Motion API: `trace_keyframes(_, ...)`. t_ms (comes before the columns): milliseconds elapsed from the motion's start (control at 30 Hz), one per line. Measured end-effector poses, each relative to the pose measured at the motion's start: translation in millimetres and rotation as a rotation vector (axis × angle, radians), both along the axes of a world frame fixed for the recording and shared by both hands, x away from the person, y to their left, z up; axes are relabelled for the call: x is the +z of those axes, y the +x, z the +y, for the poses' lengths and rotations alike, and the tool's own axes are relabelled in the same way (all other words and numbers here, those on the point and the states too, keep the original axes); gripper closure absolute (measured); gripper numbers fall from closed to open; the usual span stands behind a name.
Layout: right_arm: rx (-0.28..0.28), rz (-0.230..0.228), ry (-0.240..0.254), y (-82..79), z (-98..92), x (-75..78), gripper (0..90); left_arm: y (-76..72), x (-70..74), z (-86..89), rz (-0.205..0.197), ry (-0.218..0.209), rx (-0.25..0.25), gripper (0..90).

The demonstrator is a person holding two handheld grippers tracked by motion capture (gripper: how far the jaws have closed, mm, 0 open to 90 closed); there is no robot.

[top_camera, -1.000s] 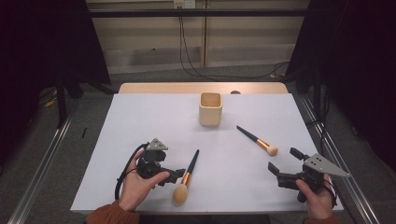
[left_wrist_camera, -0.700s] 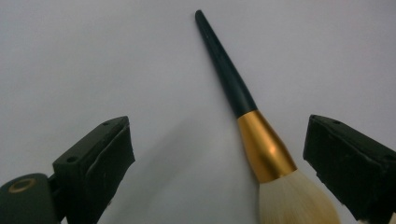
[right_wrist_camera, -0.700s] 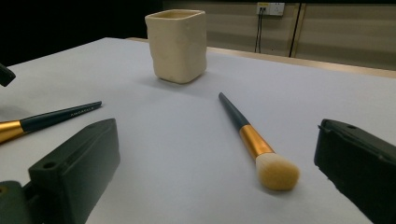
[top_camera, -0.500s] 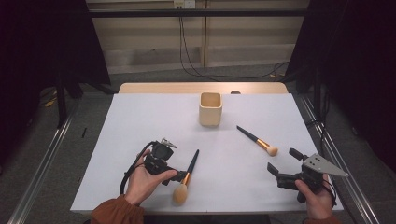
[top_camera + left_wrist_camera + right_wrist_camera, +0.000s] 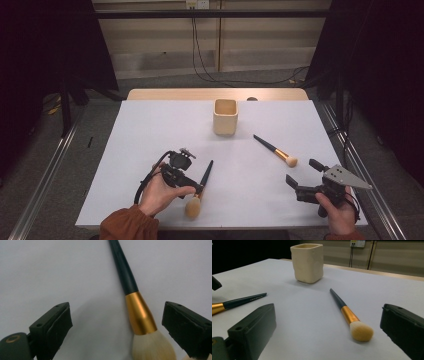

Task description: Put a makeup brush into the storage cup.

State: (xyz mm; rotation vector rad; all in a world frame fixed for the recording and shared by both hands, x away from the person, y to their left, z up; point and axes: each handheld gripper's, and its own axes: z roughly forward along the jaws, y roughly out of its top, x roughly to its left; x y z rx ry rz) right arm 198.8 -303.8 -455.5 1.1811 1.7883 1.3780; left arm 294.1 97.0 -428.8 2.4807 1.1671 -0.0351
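A large makeup brush (image 5: 202, 182) with a dark handle, gold ferrule and pale bristles lies near the table's front. My left gripper (image 5: 198, 190) hovers over it, open; in the left gripper view (image 5: 117, 322) the ferrule (image 5: 140, 313) sits between the spread jaws, nearer the right one. A smaller brush (image 5: 275, 150) lies right of centre, bristles toward me. At the front right my right gripper (image 5: 302, 172) stands open and empty, aimed at that brush (image 5: 348, 315). A cream cup (image 5: 225, 116) stands upright behind both brushes.
White sheet (image 5: 150, 130) covers the table, with a wooden edge (image 5: 165, 94) at the back. The right gripper view shows the cup (image 5: 307, 262) and the large brush's handle (image 5: 242, 300) at its left. Metal rails run along both sides of the table.
My left gripper moved right and turned toward the large brush, so its open jaws now straddle the ferrule. The right gripper has stayed in place.
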Motion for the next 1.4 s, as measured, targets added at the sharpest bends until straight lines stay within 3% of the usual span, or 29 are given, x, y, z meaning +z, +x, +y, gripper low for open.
trace_keyframes(333, 0.004, 0.002, -0.009, 0.3, 0.3, -0.5, 0.2, 0.6, -10.2, -12.8, 0.090, 0.045, -0.024, 16.7)
trace_keyframes(667, 0.009, 0.003, -0.018, 0.8, 1.1, -1.0, 0.2, 0.5, -17.0, -20.6, 0.130, 0.051, -0.009, 26.3)
trace_keyframes(867, 0.011, 0.007, -0.019, 0.7, 1.3, -1.3, 0.2, -0.9, -16.0, -22.8, 0.124, 0.066, -0.002, 35.3)
trace_keyframes(1000, 0.008, 0.011, -0.015, 1.0, 1.5, -1.4, 0.2, -3.5, -15.1, -23.5, 0.142, 0.064, -0.006, 39.6)
trace_keyframes(1233, 0.006, 0.011, -0.016, 1.4, 1.9, -1.7, 0.2, -9.1, -14.8, -31.7, 0.117, 0.112, -0.030, 51.5)
trace_keyframes(1400, 0.005, 0.011, -0.018, 1.3, 1.6, -1.8, 0.2, -9.6, -15.1, -30.3, 0.105, 0.115, -0.028, 59.6)
